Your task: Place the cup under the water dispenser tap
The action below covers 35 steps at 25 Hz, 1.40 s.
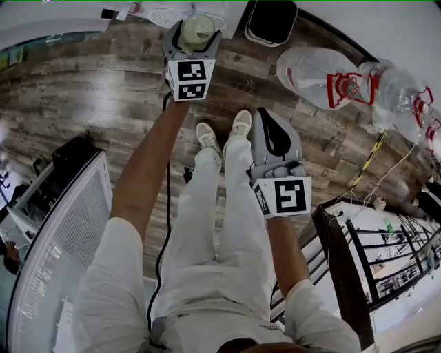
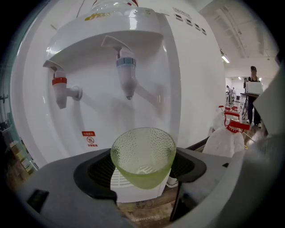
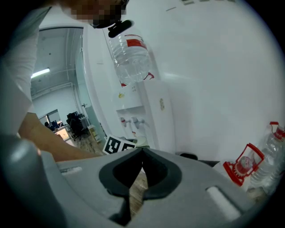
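Observation:
A pale green dimpled glass cup [image 2: 143, 156] sits upright between the jaws of my left gripper [image 2: 142, 174], which is shut on it. It hangs in front of the white water dispenser [image 2: 187, 80], below the blue tap [image 2: 126, 75] and a little nearer than it. A red tap [image 2: 60, 91] is to the left, and the white drip grille [image 2: 120, 183] shows behind the cup's base. In the head view the cup [image 1: 198, 27] and left gripper [image 1: 196, 43] are held far forward. My right gripper [image 1: 266, 118] hangs back by the person's right leg, jaws shut on nothing [image 3: 140, 155].
Large water bottles [image 1: 313, 74] [image 1: 400, 96] with red handles lie on the wood floor at right, beside a black bin [image 1: 272, 21]. A dark metal rack [image 1: 358, 269] stands at lower right, and a white panelled unit [image 1: 55, 262] at lower left. People stand far off [image 2: 253, 95].

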Available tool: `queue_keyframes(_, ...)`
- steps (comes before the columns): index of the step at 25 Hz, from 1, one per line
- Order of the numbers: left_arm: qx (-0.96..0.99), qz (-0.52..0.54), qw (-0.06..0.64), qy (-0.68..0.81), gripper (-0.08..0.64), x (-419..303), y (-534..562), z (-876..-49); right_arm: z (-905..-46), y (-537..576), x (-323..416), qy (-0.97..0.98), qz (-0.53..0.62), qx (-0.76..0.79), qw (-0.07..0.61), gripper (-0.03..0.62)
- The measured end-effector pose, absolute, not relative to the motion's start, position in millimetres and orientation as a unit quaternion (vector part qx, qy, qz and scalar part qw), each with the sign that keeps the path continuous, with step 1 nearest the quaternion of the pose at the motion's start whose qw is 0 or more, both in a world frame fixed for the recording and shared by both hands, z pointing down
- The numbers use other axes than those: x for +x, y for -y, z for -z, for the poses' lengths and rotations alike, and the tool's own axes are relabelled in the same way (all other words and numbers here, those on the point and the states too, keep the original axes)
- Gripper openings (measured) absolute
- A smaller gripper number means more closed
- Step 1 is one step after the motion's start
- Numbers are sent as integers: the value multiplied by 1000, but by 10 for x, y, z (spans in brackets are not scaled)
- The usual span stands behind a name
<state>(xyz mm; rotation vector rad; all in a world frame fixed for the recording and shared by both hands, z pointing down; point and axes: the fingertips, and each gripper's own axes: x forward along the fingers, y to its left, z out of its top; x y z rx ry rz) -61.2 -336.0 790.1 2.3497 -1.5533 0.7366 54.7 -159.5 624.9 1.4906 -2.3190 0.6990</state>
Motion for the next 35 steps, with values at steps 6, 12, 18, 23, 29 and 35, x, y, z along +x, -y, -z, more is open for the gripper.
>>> queue_keyframes(6,788,-263,119,544,376,-618,3487,-8021,-6346,1542,582,802,-246,521,156,-2)
queue_keyframes(12,784,-269,123,546,377,-631,3577,-8113,-6345,1556,606,803,-241,522,158,-2)
queue_keyframes(18,781,-261,124,554,379,-648,3618,-8154,-6376,1595,682,799,-240,527,160,-2)
queue_keyframes(23,781,-263,149,547,382,-632,3590,-8176,-6347,1605,682,800,-237,528,159,-2)
queue_keyframes(29,777,-262,160,550,385,-663,3560,-8104,-6294,1630,688,799,-233,532,155,-2)
queue_keyframes(35,782,-256,169,543,385,-637,3454,-7889,-6149,1597,697,799,-222,538,151,-2)
